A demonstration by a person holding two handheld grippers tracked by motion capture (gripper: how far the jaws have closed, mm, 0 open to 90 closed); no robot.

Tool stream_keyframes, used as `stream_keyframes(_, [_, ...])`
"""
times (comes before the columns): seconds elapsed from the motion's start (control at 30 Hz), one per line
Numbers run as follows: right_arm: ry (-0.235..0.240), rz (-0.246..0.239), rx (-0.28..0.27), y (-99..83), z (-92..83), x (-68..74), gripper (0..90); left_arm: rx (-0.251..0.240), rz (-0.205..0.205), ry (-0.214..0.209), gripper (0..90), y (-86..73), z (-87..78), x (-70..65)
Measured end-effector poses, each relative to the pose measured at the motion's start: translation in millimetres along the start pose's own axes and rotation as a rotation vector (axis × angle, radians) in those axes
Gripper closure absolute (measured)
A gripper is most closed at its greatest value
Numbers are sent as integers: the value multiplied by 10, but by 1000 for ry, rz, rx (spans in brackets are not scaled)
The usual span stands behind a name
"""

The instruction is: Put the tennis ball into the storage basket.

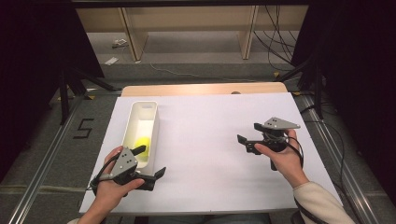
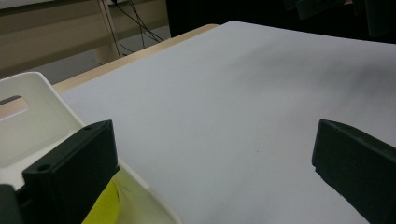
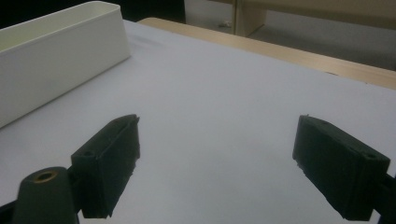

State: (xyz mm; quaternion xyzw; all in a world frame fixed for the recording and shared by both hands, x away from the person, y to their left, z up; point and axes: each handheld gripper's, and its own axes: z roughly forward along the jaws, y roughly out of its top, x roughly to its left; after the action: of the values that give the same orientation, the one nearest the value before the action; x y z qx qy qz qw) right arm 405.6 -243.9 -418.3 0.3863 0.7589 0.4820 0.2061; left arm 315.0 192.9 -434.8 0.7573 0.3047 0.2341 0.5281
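High view: left gripper [image 1: 150, 161] gaping beside white bin [image 1: 153, 122] holding yellow object [image 1: 143, 143]; right gripper [image 1: 250, 134] gaping, well apart.

The right gripper [image 3: 217, 163] shows its two black jaws rising from the bottom edge, spread wide apart with nothing between them, above the white table cover [image 3: 224, 93]. At the upper left stands a long white bin [image 3: 56, 51], well apart from the jaws, its tall side wall facing them. Beyond the cover's far edge runs a strip of bare wooden tabletop [image 3: 299, 53], with pale furniture legs [image 3: 245, 16] behind it.
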Motion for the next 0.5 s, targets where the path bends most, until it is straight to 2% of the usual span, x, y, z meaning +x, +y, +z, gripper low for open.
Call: stream_keyframes(0.5, [-17,6,12,-137,-164,-51,155,0,-2,0,0,0,-2,3])
